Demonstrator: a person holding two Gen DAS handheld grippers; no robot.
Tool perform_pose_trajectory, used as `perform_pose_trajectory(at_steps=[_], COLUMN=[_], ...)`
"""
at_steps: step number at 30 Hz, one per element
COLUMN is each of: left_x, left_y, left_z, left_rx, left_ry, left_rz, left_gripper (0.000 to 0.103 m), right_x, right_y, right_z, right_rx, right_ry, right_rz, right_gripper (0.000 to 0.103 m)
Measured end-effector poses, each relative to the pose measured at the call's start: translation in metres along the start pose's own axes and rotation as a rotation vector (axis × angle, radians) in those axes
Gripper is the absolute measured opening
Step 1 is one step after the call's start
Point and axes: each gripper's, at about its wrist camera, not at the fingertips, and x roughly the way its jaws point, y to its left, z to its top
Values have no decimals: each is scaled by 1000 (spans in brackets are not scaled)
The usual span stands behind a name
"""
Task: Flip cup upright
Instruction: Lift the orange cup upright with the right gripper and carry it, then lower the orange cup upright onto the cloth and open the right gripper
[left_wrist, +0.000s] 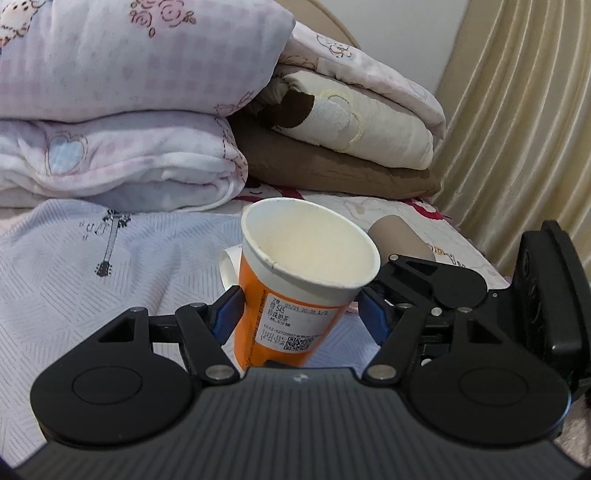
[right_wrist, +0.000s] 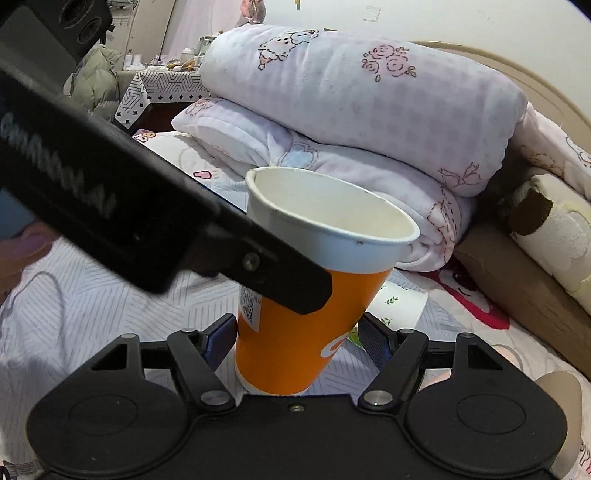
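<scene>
An orange paper cup (left_wrist: 291, 314) with a white rim and a printed label stands mouth up, tilted slightly, between the blue pads of my left gripper (left_wrist: 301, 314). The jaws stand open; the left pad touches the cup's side and the right pad is a little apart. In the right wrist view the same cup (right_wrist: 295, 332) sits between the pads of my right gripper (right_wrist: 297, 338), also open, with small gaps on both sides. The left gripper's black body (right_wrist: 147, 221) crosses in front of the cup. The cup's base is hidden behind the gripper bodies.
The bed sheet (left_wrist: 92, 277) lies underneath. Folded quilts (left_wrist: 129, 110) and pillows (left_wrist: 351, 122) pile up behind. A small white cup (right_wrist: 400, 304) lies on its side beyond the orange one. A brown tube (left_wrist: 400, 236) lies to the right. A curtain (left_wrist: 517, 129) hangs at right.
</scene>
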Motion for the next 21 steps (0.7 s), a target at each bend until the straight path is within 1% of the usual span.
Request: perform_pose_trajectory(at_steps=[2, 4, 8, 11, 13, 17, 21], left_x=[2, 3, 11, 12, 12, 13, 8], left_y=[0, -2, -1, -2, -4, -11, -12], left_z=[1, 1, -2, -4, -4, -5, -4], left_rx=[-25, -25, -41, -36, -27, 4, -20], left_ry=[31, 41, 91, 106, 114, 169, 184], left_rz=[-4, -1, 11, 8, 11, 13, 21], left_gripper=[68, 68, 68, 70, 71, 71, 71], right_x=[1, 2, 2, 3, 4, 2, -3], right_y=[1, 2, -4, -4, -3, -1, 3], right_z=[0, 3, 8, 8, 8, 10, 10], right_rx=[-16, -18, 36, 52, 59, 89, 130], right_ry=[7, 35, 58, 87, 114, 179, 230], right_rz=[2, 5, 21, 22, 22, 31, 22], right_gripper=[77, 78, 77, 78, 78, 78, 79])
